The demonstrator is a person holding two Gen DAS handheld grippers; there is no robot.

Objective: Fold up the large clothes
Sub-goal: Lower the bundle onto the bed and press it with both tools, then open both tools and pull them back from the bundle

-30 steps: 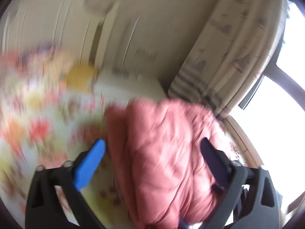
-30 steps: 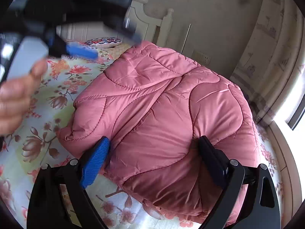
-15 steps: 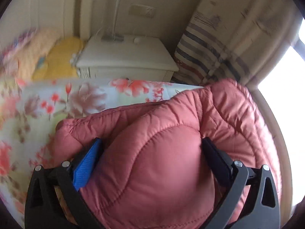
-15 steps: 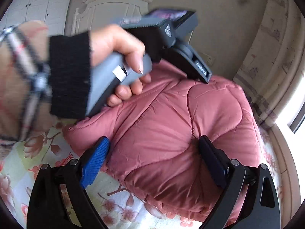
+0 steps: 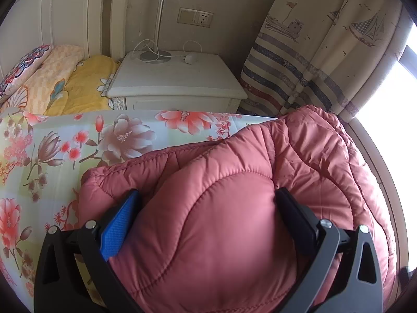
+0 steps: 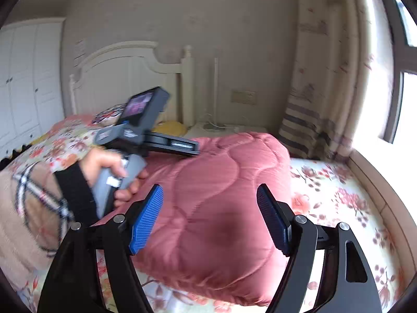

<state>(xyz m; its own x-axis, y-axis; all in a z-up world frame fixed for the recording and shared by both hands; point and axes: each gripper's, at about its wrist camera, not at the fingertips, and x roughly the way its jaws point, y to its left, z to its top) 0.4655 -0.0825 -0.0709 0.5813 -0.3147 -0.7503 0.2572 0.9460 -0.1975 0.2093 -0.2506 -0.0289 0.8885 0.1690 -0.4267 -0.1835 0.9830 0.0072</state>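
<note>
The left gripper (image 5: pixel 206 206) is spreading its fingers wide, pointing forward and down. The right gripper (image 6: pixel 209 206) is gaping likewise. The left hand (image 6: pixel 109 167) is clutching its gripper's handle.

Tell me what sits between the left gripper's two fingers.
In the left wrist view, a puffy bulge of the pink quilted jacket fills the gap of the open left gripper.

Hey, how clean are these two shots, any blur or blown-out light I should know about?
Left wrist view: sharp; only the window at the right edge is blown out white, and the pink quilted jacket is evenly lit. Right wrist view: softer overall; the left gripper and the hand holding it are motion-smeared, the window glares, and fisheye bends both pictures at the edges.
</note>
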